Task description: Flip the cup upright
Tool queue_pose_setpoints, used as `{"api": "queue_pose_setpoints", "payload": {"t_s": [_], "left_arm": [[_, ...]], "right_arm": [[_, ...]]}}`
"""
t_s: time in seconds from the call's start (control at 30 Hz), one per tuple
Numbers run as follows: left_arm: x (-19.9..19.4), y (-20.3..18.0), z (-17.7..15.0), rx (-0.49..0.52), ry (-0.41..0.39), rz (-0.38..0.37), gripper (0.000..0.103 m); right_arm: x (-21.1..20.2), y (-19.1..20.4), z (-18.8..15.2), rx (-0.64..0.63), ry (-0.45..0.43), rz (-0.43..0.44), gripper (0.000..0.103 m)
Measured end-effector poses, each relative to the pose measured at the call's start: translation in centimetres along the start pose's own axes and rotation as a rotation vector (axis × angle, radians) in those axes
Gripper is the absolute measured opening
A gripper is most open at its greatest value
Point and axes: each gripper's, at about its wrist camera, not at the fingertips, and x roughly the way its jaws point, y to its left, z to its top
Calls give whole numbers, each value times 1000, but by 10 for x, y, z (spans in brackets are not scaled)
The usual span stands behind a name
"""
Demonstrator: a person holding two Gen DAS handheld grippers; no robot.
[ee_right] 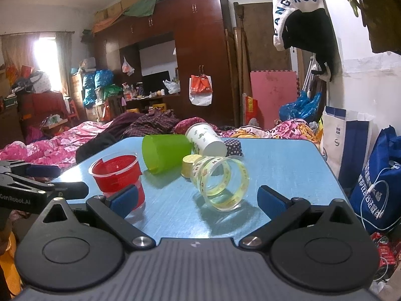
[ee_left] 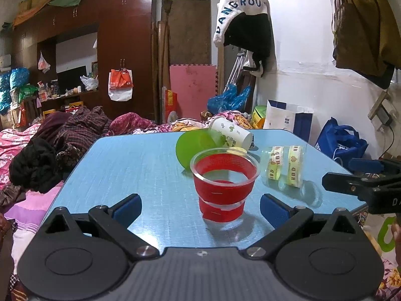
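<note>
A clear plastic cup with red lining (ee_left: 223, 185) stands upright on the blue table (ee_left: 140, 165), between and just beyond my left gripper's (ee_left: 199, 207) open fingers. It also shows in the right wrist view (ee_right: 117, 175). A clear cup with yellow bands (ee_right: 220, 183) lies on its side, mouth toward my open right gripper (ee_right: 198, 199), just ahead of it; it shows in the left view (ee_left: 285, 168). A green cup (ee_right: 164, 155) and a white paper cup with green print (ee_right: 206, 140) lie on their sides behind.
A yellow-lidded small item (ee_right: 189, 166) and a dark polka-dot object (ee_right: 234, 148) sit among the cups. Bedding and clothes (ee_right: 100, 135) lie beyond the table's far edge. Bags (ee_right: 376, 183) stand right of the table. The other gripper shows at each view's side (ee_left: 363, 183).
</note>
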Motion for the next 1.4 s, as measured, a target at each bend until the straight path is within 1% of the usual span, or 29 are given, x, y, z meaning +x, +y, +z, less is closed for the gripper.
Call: {"api": "queue_pose_setpoints", "payload": {"t_s": [0.27,0.4,0.5,0.63,0.73,0.83,1.07,1.4], "left_arm": [[-4,-3,0,8,1,-3,101],[-13,-4,3,6,-12,6,101],[-23,-6,3,10,-10,-15,101],[-34,-10,4,37,-11,-2,101],[-38,-8,5,32,-18,0,101],[-38,-5,6,25,-18,-2,101],[-32,-3,6,26,-17,8,101],[-30,-5,3,30,-5,2,101]], "right_arm": [[-4,6,2,-26,2,-9,102],[-10,8,5,-25,5,-12,102],[-21,13,8,-25,7,-17,102],[-41,25,12,-47,-38,-24,102],[-52,29,14,-46,-61,-15,102],[-50,29,15,-54,-64,-23,102],[-33,29,12,-55,-24,-17,102],[-39,30,6,-54,-26,-9,102]]}}
